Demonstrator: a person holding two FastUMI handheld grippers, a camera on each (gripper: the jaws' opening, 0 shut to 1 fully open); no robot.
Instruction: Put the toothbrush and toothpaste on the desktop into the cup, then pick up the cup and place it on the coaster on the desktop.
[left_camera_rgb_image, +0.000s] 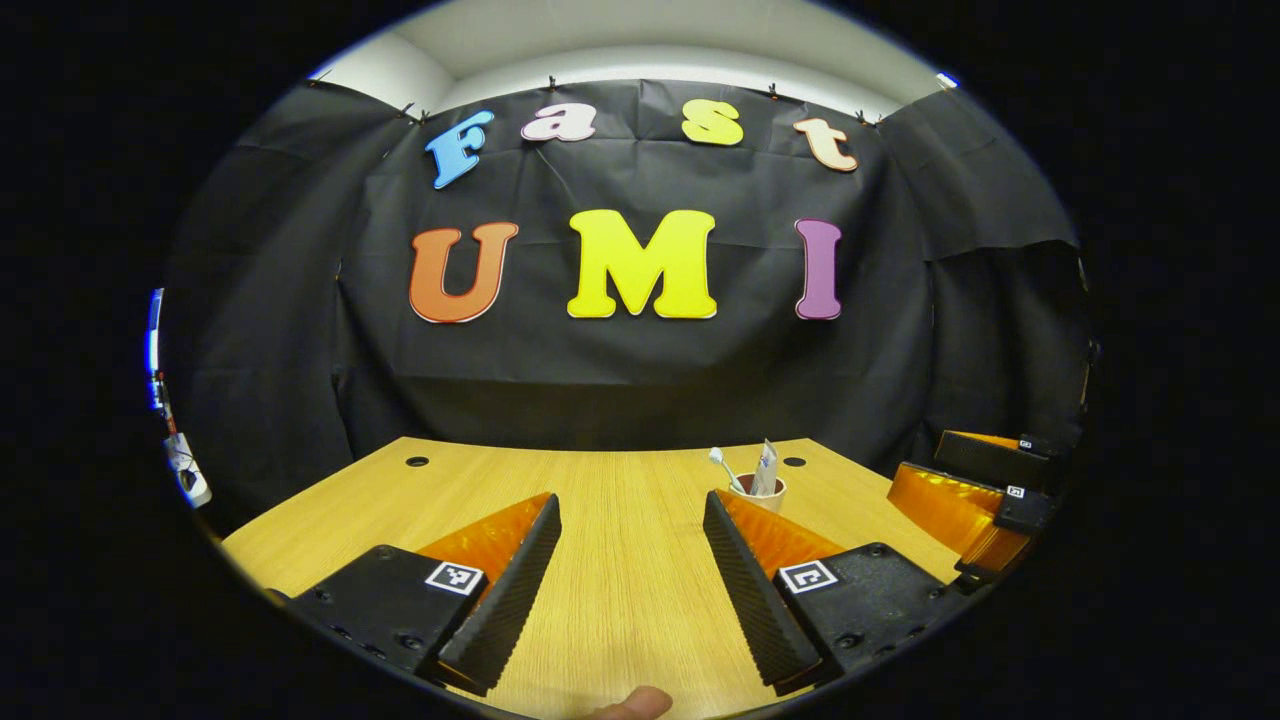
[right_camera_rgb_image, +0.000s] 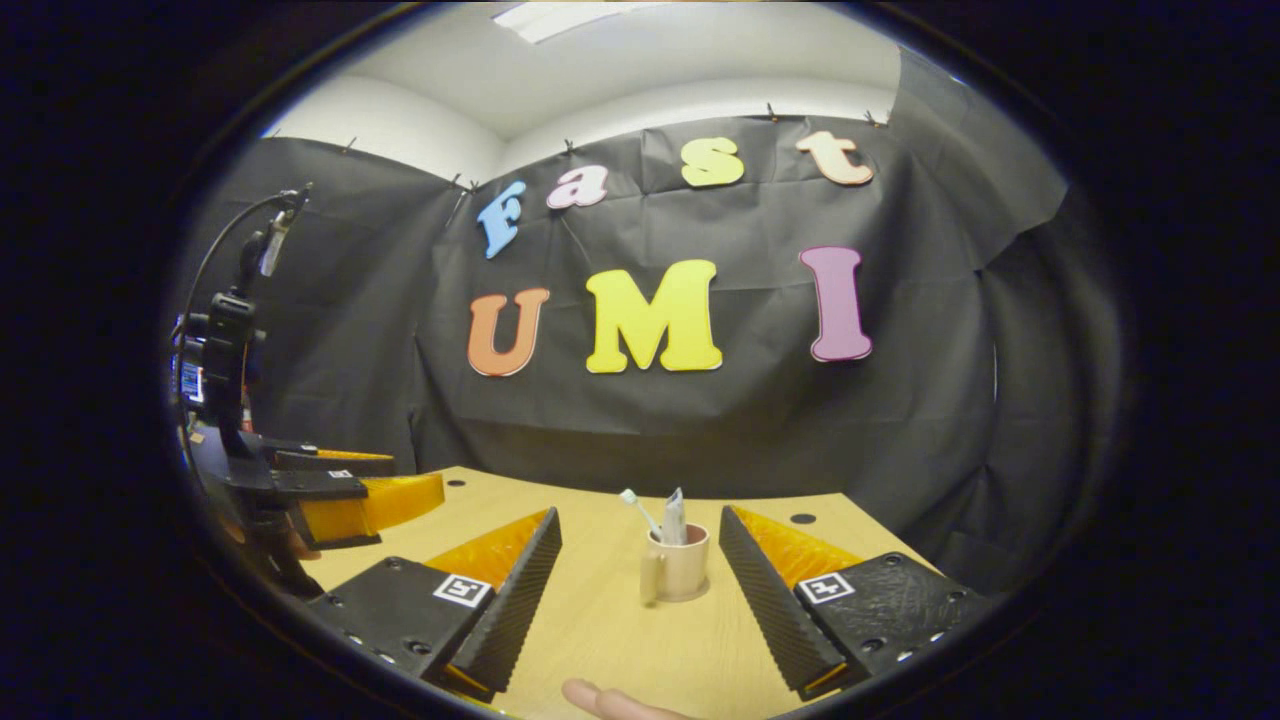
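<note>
So the toothbrush (right_camera_rgb_image: 636, 508) and toothpaste (right_camera_rgb_image: 675, 520) are both standing in the cup (right_camera_rgb_image: 680, 570), which sits on the counter (right_camera_rgb_image: 620, 640) out in front of the right gripper (right_camera_rgb_image: 640, 590). Its jaws are spread wide with nothing between them, and the left gripper (left_camera_rgb_image: 632, 570) has its jaws spread and empty too. Loading looks done; next is probably closing on the cup and carrying it upright to the coaster, which can't be made out here.
</note>
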